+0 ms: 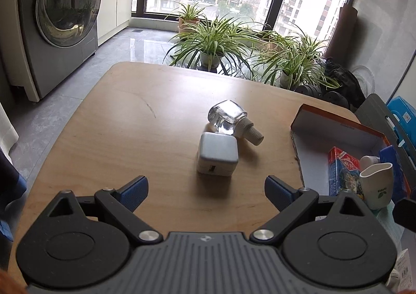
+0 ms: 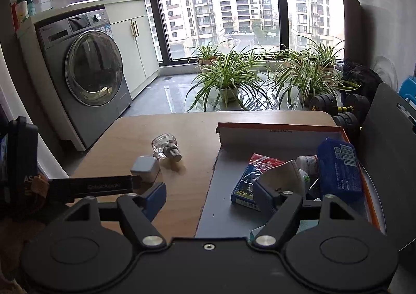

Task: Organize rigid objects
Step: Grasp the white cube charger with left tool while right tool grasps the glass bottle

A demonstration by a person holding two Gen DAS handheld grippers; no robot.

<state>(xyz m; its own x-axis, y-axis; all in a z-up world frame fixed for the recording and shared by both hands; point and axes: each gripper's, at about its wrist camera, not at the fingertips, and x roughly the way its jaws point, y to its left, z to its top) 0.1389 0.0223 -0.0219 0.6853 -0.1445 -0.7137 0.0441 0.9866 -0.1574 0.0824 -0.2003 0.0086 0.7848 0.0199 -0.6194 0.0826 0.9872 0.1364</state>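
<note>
A white and grey charger cube [image 1: 217, 154] stands on the wooden table [image 1: 130, 138], touching a clear glass bottle [image 1: 228, 117] with a beige cap that lies on its side just behind it. My left gripper [image 1: 206, 190] is open, and the cube sits just ahead of its blue fingertips. In the right wrist view the cube [image 2: 144, 167] and bottle [image 2: 165, 147] lie to the left. There, a black finger of the left gripper [image 2: 104, 186] reaches in beside the cube. My right gripper [image 2: 209, 195] is open and holds nothing, straddling the left edge of the orange-rimmed box [image 2: 280, 130].
The box [image 1: 338, 127] on the table's right holds a card pack [image 2: 249, 179], a white cup [image 1: 377, 182], a blue case [image 2: 338, 166] and a small bottle. A washing machine [image 2: 88, 67] stands far left. Potted plants [image 1: 213, 39] and dumbbells [image 2: 325, 104] lie beyond the table.
</note>
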